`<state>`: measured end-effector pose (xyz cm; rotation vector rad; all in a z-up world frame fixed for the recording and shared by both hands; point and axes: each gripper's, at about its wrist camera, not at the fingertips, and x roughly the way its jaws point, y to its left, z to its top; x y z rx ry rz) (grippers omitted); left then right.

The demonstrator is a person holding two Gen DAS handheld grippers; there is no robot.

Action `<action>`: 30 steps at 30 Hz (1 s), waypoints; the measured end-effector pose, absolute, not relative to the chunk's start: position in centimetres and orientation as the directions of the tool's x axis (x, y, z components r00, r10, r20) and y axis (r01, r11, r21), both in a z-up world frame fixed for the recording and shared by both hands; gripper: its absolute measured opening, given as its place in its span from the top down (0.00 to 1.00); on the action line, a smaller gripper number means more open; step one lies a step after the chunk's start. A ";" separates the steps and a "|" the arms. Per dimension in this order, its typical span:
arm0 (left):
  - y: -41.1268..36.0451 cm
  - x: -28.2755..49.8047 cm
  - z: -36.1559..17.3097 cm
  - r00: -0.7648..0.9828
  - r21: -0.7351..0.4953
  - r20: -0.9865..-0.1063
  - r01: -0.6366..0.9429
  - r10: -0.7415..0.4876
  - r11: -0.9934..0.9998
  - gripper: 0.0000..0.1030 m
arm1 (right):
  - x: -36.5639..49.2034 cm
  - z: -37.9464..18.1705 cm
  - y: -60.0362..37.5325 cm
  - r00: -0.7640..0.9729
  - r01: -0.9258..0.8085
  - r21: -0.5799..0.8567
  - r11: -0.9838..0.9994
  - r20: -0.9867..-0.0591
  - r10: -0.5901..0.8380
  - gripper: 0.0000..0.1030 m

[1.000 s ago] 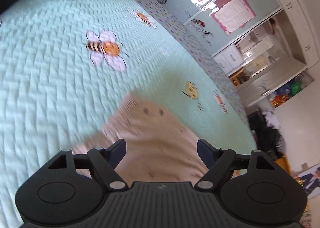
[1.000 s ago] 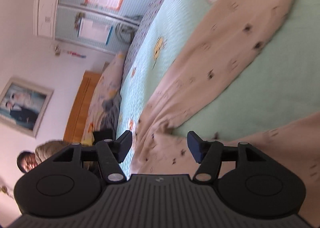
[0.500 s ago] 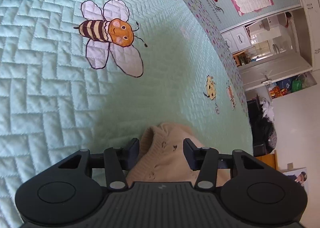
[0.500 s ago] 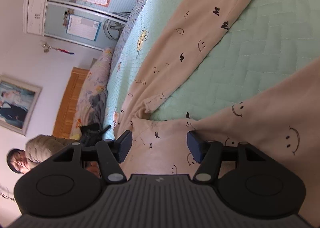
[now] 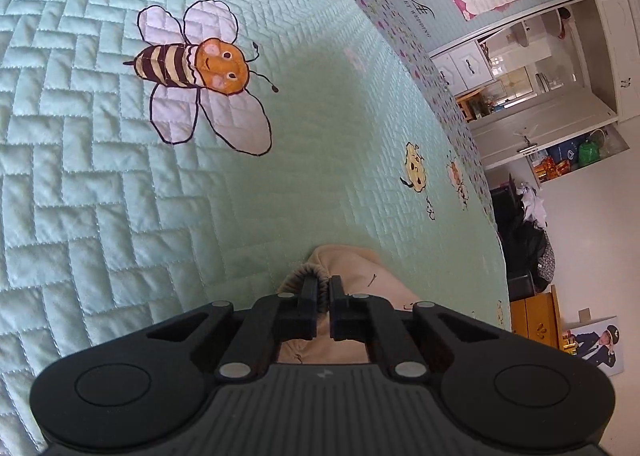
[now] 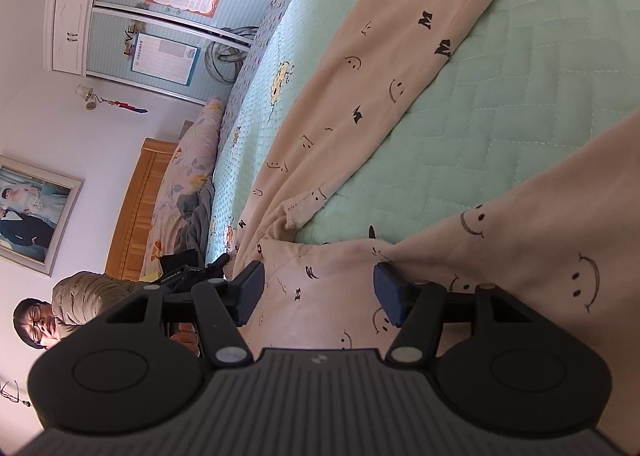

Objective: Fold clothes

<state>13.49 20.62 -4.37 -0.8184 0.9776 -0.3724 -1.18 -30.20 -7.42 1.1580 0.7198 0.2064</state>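
Beige trousers printed with smiley faces and letters (image 6: 384, 68) lie spread on a mint-green quilted bed cover (image 6: 520, 68). In the right wrist view both legs run away from me and meet near the crotch. My right gripper (image 6: 318, 288) is open, its jaws low over the cloth at the crotch. In the left wrist view my left gripper (image 5: 323, 288) is shut on a gathered beige edge of the trousers (image 5: 344, 268) just above the bed cover (image 5: 100, 196).
A large bee print (image 5: 192, 68) marks the cover ahead of the left gripper. Pillows and a wooden headboard (image 6: 140, 208) lie at the bed's far end. A person with glasses (image 6: 40, 320) is beside the bed. Wardrobe doors (image 6: 168, 8) stand beyond.
My left gripper has closed from wide open onto the trousers' edge and dropped close to the cover. My right gripper stays open and has settled over the crotch.
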 end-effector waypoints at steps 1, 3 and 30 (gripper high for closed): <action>20.6 13.6 -4.5 0.532 -0.756 -0.582 -0.075 -0.616 0.650 0.96 | -1.1 -7.4 -30.1 0.762 0.207 0.889 0.408 -0.408 0.502 0.39; 20.7 13.6 -4.6 0.539 -0.763 -0.574 -0.078 -0.617 0.642 0.96 | -1.1 -7.4 -30.1 0.764 0.207 0.893 0.400 -0.403 0.504 0.39; 26.4 5.9 -4.2 0.639 -0.731 -0.563 -0.087 -0.525 0.677 0.52 | -0.6 -6.5 -29.1 0.758 0.159 0.871 0.466 -0.410 0.508 0.34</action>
